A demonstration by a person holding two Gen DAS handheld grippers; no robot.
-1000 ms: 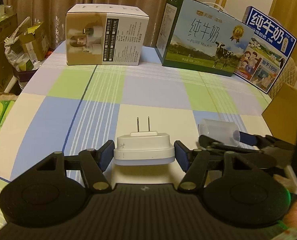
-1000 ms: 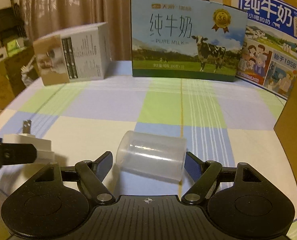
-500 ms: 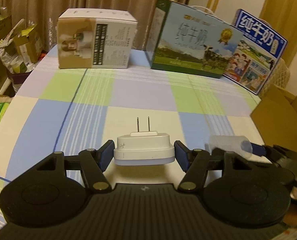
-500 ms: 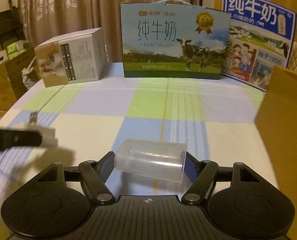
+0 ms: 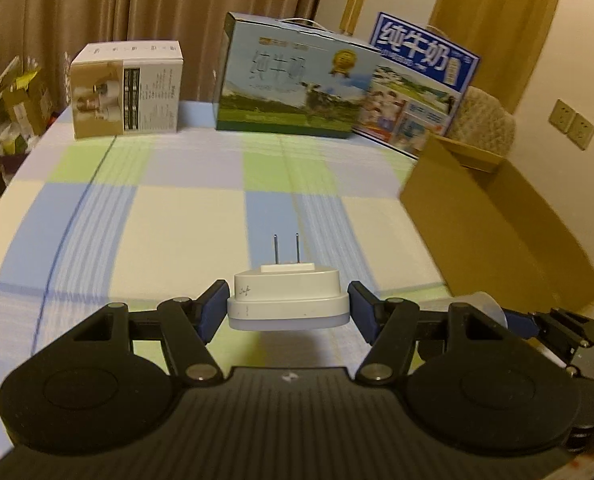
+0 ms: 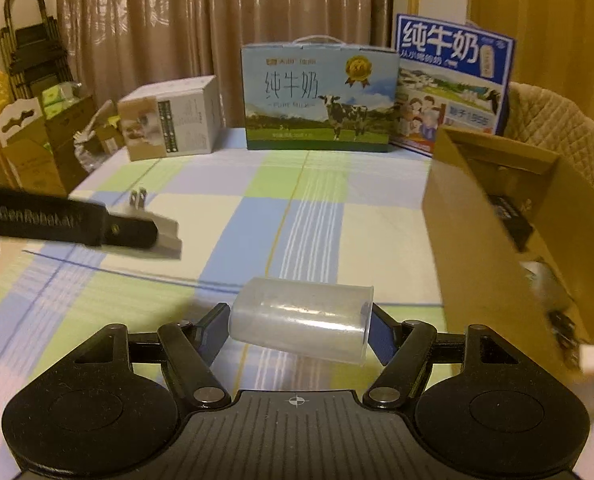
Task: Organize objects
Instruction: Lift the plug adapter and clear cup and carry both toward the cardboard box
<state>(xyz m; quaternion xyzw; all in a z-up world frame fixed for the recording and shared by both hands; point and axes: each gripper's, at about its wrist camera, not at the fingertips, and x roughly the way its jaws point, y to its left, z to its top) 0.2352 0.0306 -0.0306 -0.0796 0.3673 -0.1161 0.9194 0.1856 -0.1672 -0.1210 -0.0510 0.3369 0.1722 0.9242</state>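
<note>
My left gripper [image 5: 288, 307] is shut on a white plug adapter [image 5: 287, 300], its two prongs pointing forward, held above the checked tablecloth. My right gripper [image 6: 299, 327] is shut on a clear plastic cup [image 6: 303, 322] lying sideways between the blue pads. In the right wrist view the left gripper [image 6: 153, 232] with the plug adapter [image 6: 165, 236] hangs at the left. In the left wrist view the clear cup [image 5: 483, 306] and right gripper [image 5: 509, 316] show at the lower right. An open cardboard box [image 6: 513, 236] stands at the table's right, with dark items inside.
A white product box [image 5: 127, 90], a green-and-blue milk carton [image 5: 295, 84] and a blue milk carton [image 5: 421, 88] stand along the table's [image 5: 185, 216] far edge. A padded chair [image 6: 553, 128] is behind the cardboard box [image 5: 497, 232]. Boxes and clutter [image 6: 37, 136] sit left of the table.
Both grippers have risen and shifted right with their loads. The cardboard box now looms larger at the right, and its inside shows in the right wrist view.
</note>
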